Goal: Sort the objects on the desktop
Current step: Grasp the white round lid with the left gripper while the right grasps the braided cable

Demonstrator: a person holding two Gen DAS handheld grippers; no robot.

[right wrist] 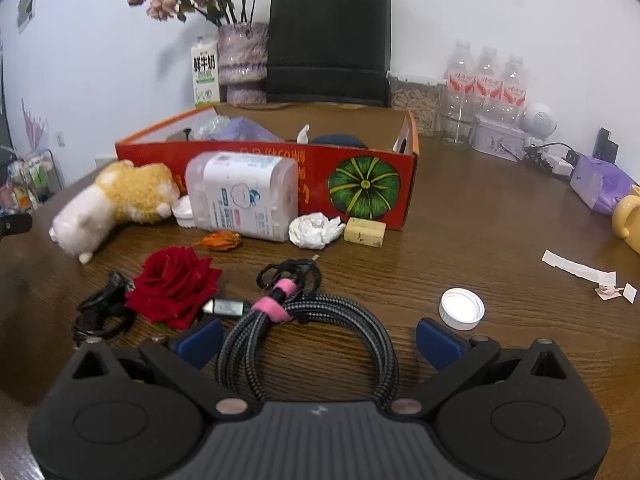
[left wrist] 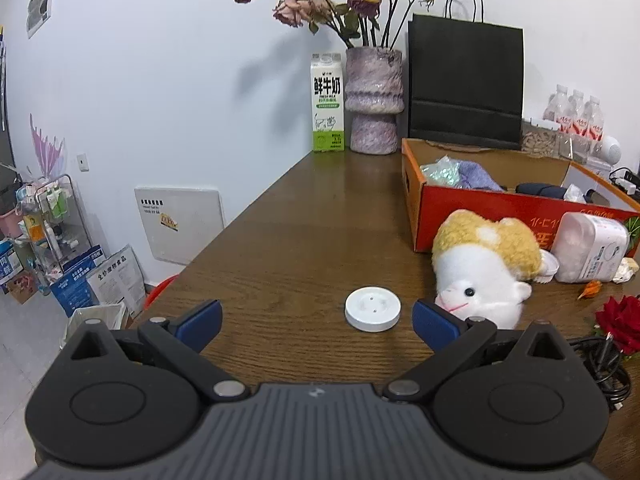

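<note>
The left claw point(left wrist: 316, 322) hangs released over the wooden tabletop point(left wrist: 288, 240), a white round disc point(left wrist: 372, 309) lying between its blue fingertips point(left wrist: 200, 318). At two o'clock a plush toy point(left wrist: 486, 268) lies beside the red cardboard box point(left wrist: 416, 200); at twelve o'clock stands a milk carton point(left wrist: 327, 102) printed "鲜牛奶 FRESH MILK". The right claw point(right wrist: 318, 340) is likewise spread wide, a coiled braided cable point(right wrist: 308, 332) with a pink strap between its fingers, a red rose point(right wrist: 174, 286) at ten o'clock, a white bottle cap point(right wrist: 462, 308) at two.
</note>
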